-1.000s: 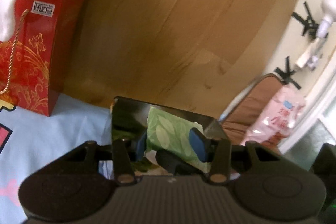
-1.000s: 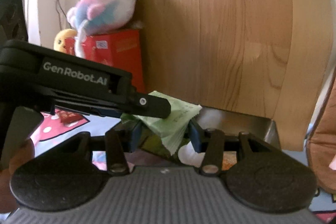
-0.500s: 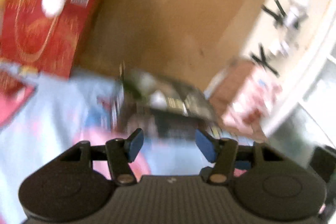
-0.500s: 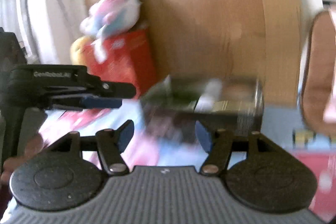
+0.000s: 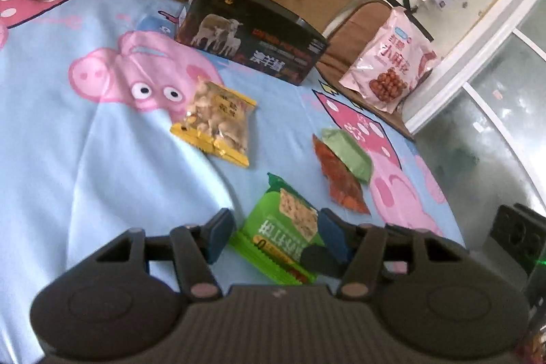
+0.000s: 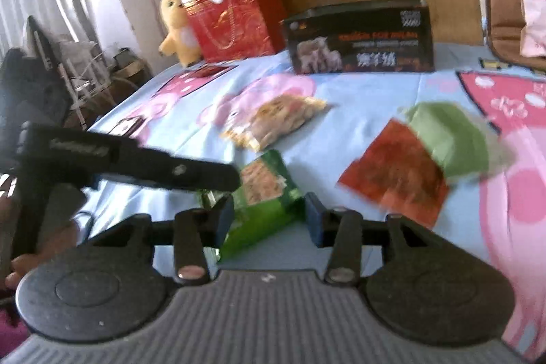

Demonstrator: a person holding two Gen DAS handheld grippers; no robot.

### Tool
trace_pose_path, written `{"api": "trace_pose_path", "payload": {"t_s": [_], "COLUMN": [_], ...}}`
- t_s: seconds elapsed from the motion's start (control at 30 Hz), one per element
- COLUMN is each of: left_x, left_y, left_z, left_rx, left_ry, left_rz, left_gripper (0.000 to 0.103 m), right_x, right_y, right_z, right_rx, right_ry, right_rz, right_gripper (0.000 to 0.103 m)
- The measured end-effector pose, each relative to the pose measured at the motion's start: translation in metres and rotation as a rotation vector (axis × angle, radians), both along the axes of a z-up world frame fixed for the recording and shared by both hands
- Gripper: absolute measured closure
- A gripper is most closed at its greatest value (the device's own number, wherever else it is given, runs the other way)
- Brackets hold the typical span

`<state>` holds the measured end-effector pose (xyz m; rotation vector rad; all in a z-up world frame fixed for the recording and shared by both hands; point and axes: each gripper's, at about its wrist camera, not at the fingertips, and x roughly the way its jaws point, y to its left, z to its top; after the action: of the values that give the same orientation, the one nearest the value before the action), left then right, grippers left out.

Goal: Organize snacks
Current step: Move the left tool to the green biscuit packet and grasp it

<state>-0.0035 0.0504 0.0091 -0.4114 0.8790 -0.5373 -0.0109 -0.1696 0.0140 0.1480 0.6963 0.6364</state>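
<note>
I point both grippers down at the bed. My left gripper [image 5: 271,236] has its jaws part open around the bright green cracker packet [image 5: 285,227], whose near end lies between the pads without being squeezed. My right gripper [image 6: 269,215] comes in beside it, its jaws closing with the same packet between them, not pressed yet. The packet lies flat on the blue pig bedsheet [image 5: 85,142]. Farther off lie a yellow snack bag [image 5: 218,121], a red packet [image 5: 339,179] under a pale green one [image 5: 348,154], and a black box [image 5: 252,33].
</note>
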Motion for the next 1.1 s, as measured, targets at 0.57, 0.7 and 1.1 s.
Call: {"api": "trace_pose_path", "payload": {"t_s": [0.57,0.7,1.1], "left_x": [-0.01,-0.008,-0.006], "left_y": [0.013,0.005,0.005], "left_z": [-0.002,-0.002,-0.003], "left_rx": [-0.032,-0.027,-0.037], "left_ry": [-0.044,-0.057,-0.061], "left_rz": [0.031,0.002,-0.009], "left_gripper": [0.025,0.025,0.025], "right_x": [-0.042,-0.045,-0.039], "right_y": [0.0,0.013,0.024], "right_z": [-0.007,-0.009,-0.011], "right_rx": [-0.115,-0.191,-0.2], "right_ry": [-0.12,-0.179,-0.221], "right_rz": [0.036,0.069,0.033], "right_gripper": [0.035,0.032,0.062]}}
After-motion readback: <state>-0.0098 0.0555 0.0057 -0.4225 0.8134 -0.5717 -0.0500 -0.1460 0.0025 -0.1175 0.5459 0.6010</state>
